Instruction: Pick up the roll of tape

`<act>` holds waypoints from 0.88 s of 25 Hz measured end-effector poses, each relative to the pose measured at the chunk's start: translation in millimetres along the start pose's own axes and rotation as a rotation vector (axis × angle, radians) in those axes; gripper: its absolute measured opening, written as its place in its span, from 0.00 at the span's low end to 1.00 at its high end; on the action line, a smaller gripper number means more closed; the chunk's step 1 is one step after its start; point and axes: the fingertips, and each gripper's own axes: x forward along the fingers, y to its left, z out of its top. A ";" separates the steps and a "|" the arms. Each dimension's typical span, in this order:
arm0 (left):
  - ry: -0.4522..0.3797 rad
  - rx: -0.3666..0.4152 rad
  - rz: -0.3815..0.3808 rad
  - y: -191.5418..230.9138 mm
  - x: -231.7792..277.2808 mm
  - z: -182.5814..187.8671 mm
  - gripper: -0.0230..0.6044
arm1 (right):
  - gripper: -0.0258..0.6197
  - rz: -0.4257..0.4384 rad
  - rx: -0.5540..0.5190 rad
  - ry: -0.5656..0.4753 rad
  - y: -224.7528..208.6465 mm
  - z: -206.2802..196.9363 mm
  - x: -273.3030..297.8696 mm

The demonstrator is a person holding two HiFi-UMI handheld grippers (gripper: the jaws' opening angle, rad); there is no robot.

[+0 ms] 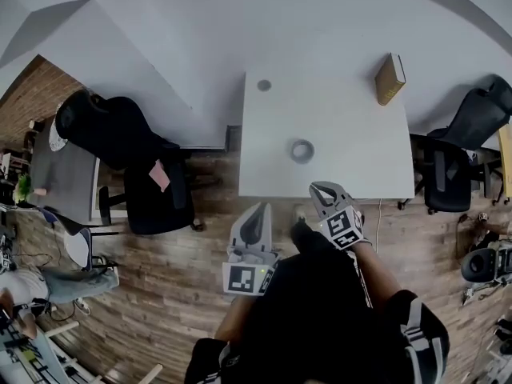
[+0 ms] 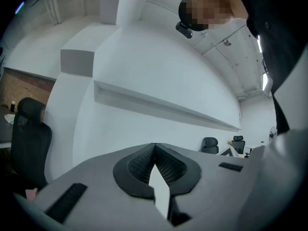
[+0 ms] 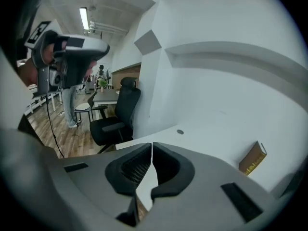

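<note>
The roll of tape (image 1: 302, 151) is a small grey ring lying flat on the white table (image 1: 352, 126), a little in from its near edge. My right gripper (image 1: 318, 187) hovers over that near edge, just short of the tape and slightly to its right; its jaws stand a thin slit apart with nothing between them (image 3: 152, 144). My left gripper (image 1: 262, 208) hangs over the wooden floor in front of the table's left part, shut and empty (image 2: 154, 146). The tape shows in neither gripper view.
A brown book (image 1: 390, 78) lies at the table's far right corner, also seen as the book (image 3: 252, 159). A small grey disc (image 1: 264, 85) sits at the far left. Black office chairs stand left (image 1: 128, 158) and right (image 1: 456, 150) of the table.
</note>
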 end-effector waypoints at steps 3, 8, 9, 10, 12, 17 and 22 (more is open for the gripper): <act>0.010 0.014 0.007 13.6 33.6 0.3 0.06 | 0.09 0.052 -0.019 0.075 -21.1 -21.4 48.3; 0.029 0.001 0.043 31.9 79.0 0.4 0.06 | 0.14 0.128 -0.194 0.280 -42.1 -86.7 121.1; 0.033 -0.002 0.047 34.1 87.8 -1.2 0.06 | 0.15 0.147 -0.237 0.317 -44.7 -99.8 133.1; 0.038 -0.006 0.050 35.7 95.6 -3.2 0.06 | 0.16 0.167 -0.277 0.350 -45.9 -111.8 143.2; 0.048 -0.010 0.055 37.7 107.9 -5.7 0.06 | 0.19 0.205 -0.343 0.400 -45.6 -130.3 158.8; 0.067 -0.013 0.063 41.2 130.9 -9.5 0.06 | 0.21 0.257 -0.447 0.469 -50.3 -155.1 187.2; 0.090 -0.019 0.079 43.4 135.8 -16.2 0.06 | 0.21 0.312 -0.489 0.521 -43.5 -176.2 203.1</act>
